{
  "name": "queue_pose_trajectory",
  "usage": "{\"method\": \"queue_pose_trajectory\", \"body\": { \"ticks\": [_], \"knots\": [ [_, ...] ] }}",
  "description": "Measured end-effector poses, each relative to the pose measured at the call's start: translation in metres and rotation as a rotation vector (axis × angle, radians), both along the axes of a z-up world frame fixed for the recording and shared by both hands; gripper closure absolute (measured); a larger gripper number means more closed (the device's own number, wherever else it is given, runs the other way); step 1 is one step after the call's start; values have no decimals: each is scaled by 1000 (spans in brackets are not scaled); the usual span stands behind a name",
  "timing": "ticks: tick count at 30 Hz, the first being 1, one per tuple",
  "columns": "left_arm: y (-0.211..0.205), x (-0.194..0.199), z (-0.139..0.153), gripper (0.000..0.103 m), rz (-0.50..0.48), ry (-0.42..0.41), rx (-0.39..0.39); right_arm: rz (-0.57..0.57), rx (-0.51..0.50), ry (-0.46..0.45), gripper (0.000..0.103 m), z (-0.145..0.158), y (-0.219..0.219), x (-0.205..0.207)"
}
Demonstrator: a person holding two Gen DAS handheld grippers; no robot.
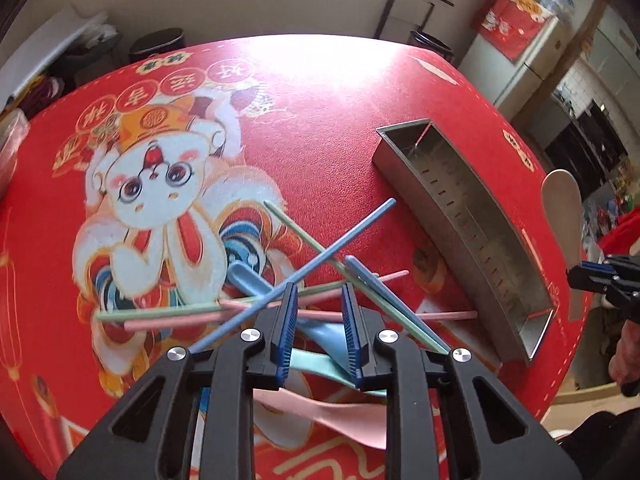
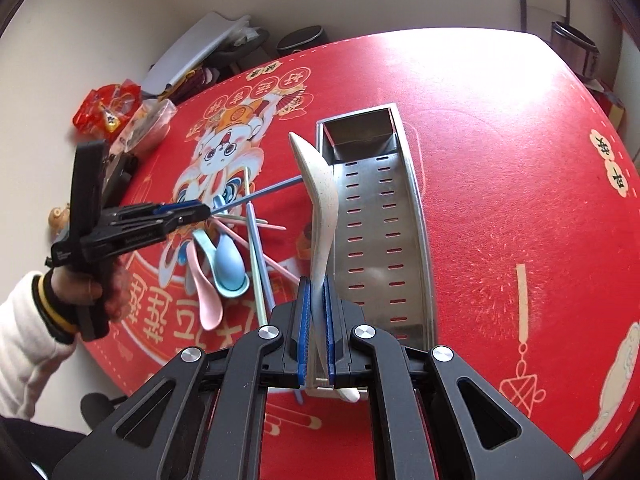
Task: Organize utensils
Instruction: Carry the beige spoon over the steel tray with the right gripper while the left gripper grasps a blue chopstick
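**Right gripper holding a white spoon by the metal tray, left one over the pile**

The right gripper point(image 2: 316, 320) is clamping a white speckled spoon point(image 2: 320, 200), pads pressing both sides of its handle. The spoon is standing up out of the jaws, bowl end at the top, just beside the left wall of the metal tray point(image 2: 416, 216). The tray is lying flat on the red tablecloth point(image 2: 500, 200); it's long, w/ rows of slots in its floor, and nothing is lying on the part of the floor I can see. In the left wrist view the same spoon point(image 1: 564, 216) is showing at the far right edge, beyond the tray point(image 1: 472, 216), w/ the right gripper point(image 1: 596, 276) below it.

The left gripper point(image 1: 320, 308) is hanging over the pile of utensils, pointing steeply down. Its jaws are standing a little apart and aren't pressing on anything; a blue spoon point(image 1: 320, 332) and a mint green spoon point(image 1: 316, 364) are showing in the gap, lower down on the cloth. A blue chopstick point(image 1: 340, 240) is crossing just in front of its left fingertip; can't tell if it's touching. A hand point(image 2: 86, 288) in a white sleeve point(image 2: 24, 344) is gripping that tool.

The pile is sitting left of the tray, apart from it: pink chopsticks point(image 1: 172, 322), green chopsticks point(image 1: 296, 228), plus a pink spoon point(image 2: 204, 296), all crisscrossed on the cloth's cartoon rabbit print point(image 1: 152, 184).
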State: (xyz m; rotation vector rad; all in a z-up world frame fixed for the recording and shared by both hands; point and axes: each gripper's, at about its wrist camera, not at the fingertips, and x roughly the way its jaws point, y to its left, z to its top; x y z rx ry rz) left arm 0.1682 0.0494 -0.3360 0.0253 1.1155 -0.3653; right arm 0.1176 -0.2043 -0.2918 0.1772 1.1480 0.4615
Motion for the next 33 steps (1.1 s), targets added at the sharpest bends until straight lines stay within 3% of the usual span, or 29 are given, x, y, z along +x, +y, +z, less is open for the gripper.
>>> {"method": "queue_pose_trajectory", "body": {
  "ticks": [2,6,9,17,21,24,26,33],
  "knots": [
    [-6,12,-4,81,-53,-4,55,-1,2,0,97,-1,-4,3],
    [-7,26,-11,81,-137,27,36,-15,2,-1,97,0,-12,6],
    [-13,30,-17,81,-206,47,64,-30,-4,-1,97,-1,-19,6],
    [-14,41,-39,81,-288,127,100,-64,-14,6,97,-2,-32,7],
    [-13,44,-42,82,-272,136,109,-64,-13,9,97,-2,-30,7],
    [-13,47,-42,97,-250,143,93,-64,-13,12,97,-3,-28,7],
    [-13,45,-41,97,-218,137,87,-64,-9,13,97,-2,-28,7],
    [12,28,-27,98,-18,142,-56,-64,-4,14,97,-2,-27,9]
  ]
}}
